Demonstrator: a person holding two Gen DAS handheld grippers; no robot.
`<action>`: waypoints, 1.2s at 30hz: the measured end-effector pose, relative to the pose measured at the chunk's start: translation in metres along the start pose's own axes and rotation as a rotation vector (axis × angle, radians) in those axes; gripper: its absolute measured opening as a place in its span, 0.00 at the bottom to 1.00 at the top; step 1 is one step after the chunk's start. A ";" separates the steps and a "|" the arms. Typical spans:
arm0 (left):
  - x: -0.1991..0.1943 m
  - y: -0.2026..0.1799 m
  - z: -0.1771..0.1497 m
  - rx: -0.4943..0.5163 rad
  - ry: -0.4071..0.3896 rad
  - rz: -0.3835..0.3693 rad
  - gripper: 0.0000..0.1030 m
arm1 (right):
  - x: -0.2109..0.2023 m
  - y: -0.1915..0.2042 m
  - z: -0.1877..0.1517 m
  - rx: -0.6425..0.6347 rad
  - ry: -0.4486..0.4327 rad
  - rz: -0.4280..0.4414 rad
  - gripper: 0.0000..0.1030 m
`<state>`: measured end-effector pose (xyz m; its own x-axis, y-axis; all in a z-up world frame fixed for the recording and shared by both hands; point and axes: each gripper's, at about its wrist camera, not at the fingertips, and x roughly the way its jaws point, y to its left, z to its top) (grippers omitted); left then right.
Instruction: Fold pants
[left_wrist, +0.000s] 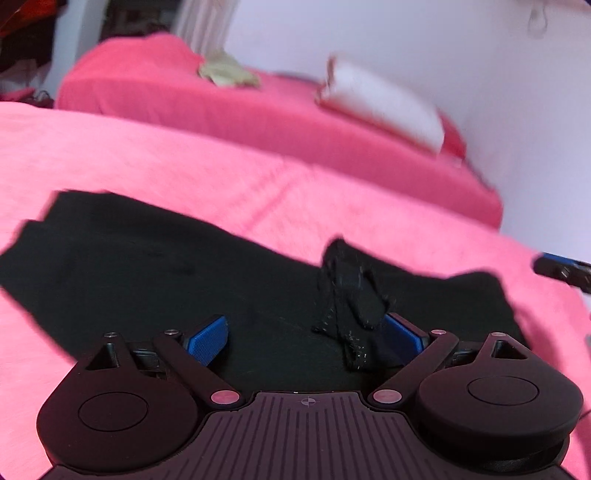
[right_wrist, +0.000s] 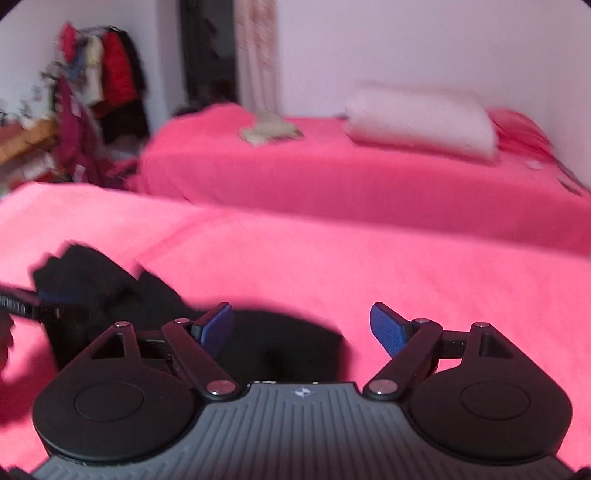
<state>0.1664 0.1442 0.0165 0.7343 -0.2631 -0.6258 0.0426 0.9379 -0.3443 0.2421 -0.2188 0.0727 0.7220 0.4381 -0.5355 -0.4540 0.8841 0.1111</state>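
- Near bed (right_wrist: 332, 266) under a pink cover.
- Second pink bed (right_wrist: 332, 177) behind it.
- White pillow (right_wrist: 421, 118) on the second bed.
- Pale cloth (right_wrist: 269, 131) there too.
- Hanging clothes (right_wrist: 107, 70) by the wall.

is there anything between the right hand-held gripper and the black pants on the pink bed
Nothing visible. The right hand-held gripper stands open with nothing between its blue pads, and the black pants lie on the pink bedspread directly below and ahead of it. The left hand-held gripper is off to the side, at the pants' raised fold.
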 end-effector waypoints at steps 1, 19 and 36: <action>-0.011 0.005 -0.001 -0.027 -0.021 -0.002 1.00 | 0.007 0.012 0.011 -0.013 -0.008 0.052 0.85; -0.052 0.113 -0.013 -0.261 -0.049 0.163 1.00 | 0.272 0.237 0.053 -0.237 0.358 0.389 0.84; -0.048 0.108 -0.016 -0.218 -0.047 0.171 1.00 | 0.140 0.152 0.081 -0.086 0.123 0.578 0.15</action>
<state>0.1252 0.2541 -0.0019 0.7492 -0.0891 -0.6563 -0.2277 0.8958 -0.3816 0.3165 -0.0099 0.0825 0.2822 0.8177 -0.5017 -0.7996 0.4894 0.3480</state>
